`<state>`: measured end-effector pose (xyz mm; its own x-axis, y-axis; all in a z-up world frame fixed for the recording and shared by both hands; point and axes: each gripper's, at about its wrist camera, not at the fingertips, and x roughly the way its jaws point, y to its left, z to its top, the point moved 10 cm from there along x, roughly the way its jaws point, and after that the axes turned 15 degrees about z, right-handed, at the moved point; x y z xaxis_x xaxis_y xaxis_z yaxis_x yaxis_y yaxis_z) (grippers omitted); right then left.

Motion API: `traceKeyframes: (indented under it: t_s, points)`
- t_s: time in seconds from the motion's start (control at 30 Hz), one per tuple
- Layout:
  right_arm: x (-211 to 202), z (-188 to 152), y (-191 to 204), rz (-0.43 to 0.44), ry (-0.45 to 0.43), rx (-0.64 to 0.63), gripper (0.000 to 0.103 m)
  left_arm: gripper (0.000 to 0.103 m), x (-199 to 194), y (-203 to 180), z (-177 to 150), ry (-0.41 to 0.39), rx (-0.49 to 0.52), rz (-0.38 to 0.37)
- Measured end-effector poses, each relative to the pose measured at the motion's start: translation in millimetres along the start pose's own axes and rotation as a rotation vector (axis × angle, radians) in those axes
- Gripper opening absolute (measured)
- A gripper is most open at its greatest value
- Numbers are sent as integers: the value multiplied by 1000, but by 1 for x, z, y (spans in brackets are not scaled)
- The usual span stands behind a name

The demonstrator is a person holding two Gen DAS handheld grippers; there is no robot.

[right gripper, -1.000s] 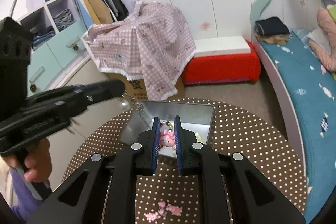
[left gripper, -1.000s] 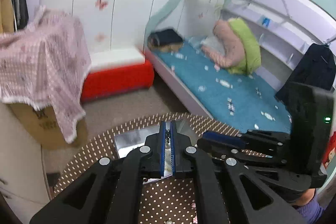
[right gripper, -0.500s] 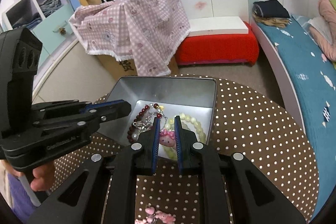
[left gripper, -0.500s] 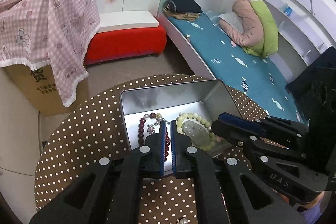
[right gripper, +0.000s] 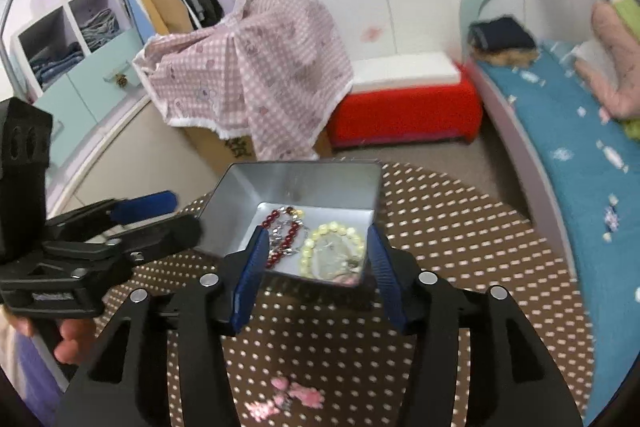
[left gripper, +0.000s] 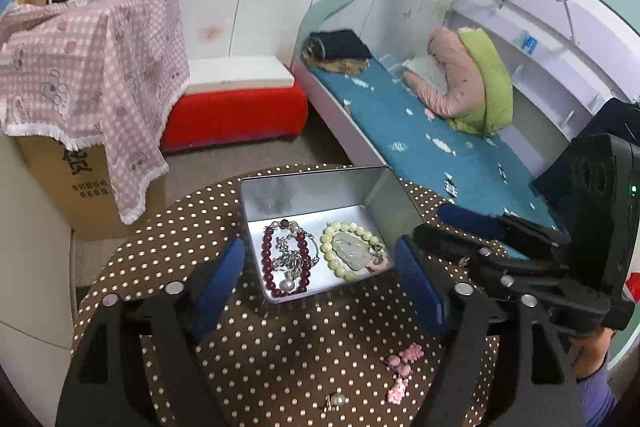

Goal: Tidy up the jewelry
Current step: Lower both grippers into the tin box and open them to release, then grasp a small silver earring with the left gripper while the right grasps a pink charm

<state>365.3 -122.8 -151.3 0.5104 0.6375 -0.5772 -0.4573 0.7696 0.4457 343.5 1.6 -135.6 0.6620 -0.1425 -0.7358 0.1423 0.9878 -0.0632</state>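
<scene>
Jewelry: most of it is lying inside the open rectangular silver metal tin [left gripper: 256, 195], which is sitting on the round brown table with white polka dots [left gripper: 160, 239].
Left gripper [left gripper: 320, 279]: its blue-padded fingers [left gripper: 218, 281] are standing wide apart and holding nothing, hovering just short of the tin's near edge.
Right gripper [right gripper: 316, 277]: it is gaping wide as well, empty, with one finger showing on either side of the tin's near corner; I cannot tell whether it is touching the metal.
In the tin, left part: a dark red bead bracelet [left gripper: 266, 259] is lying tangled with a silvery chain necklace with a pearl drop [left gripper: 289, 259].
In the tin, right part: a pale yellow-green bead bracelet [left gripper: 329, 253] is ringing a pale jade-like carved pendant [left gripper: 351, 250], and a small pink charm [left gripper: 378, 263] is resting at its near side.
Done so far: by my reckoning, the larger pieces are already sitting in the tin.
Waiting on the cloth: a pink flower hair ornament [left gripper: 402, 367] and a small pearl earring with gold setting [left gripper: 336, 399] are lying near the table's front edge, well apart from the tin.
Left to do: those two look like the remaining pickups, so the job is seeming largely but not fully finished.
Beyond: a pink checked cloth draped over a cardboard box [left gripper: 80, 59] and a red padded bench [left gripper: 236, 115] are standing past the table.
</scene>
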Motion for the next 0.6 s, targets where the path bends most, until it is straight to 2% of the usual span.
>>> traceKeyframes:
  t_s: [0.13,0.3,0.43,0.6]
  points:
    - [-26,-4,6,-6,-32,-24,54,80,-22,7,-7,-45,-26,10]
    - [-54,-30,4,-70,-25,-65,55,80,-42,16,-26,-99,-14,91]
    - [-62,-57,-2,-108,2,-72,55,80,-41,15,-54,-86,18,127]
    - [-57,-92,-11,-117,55,-50,55,80,-31,10,-84,-45,44,127]
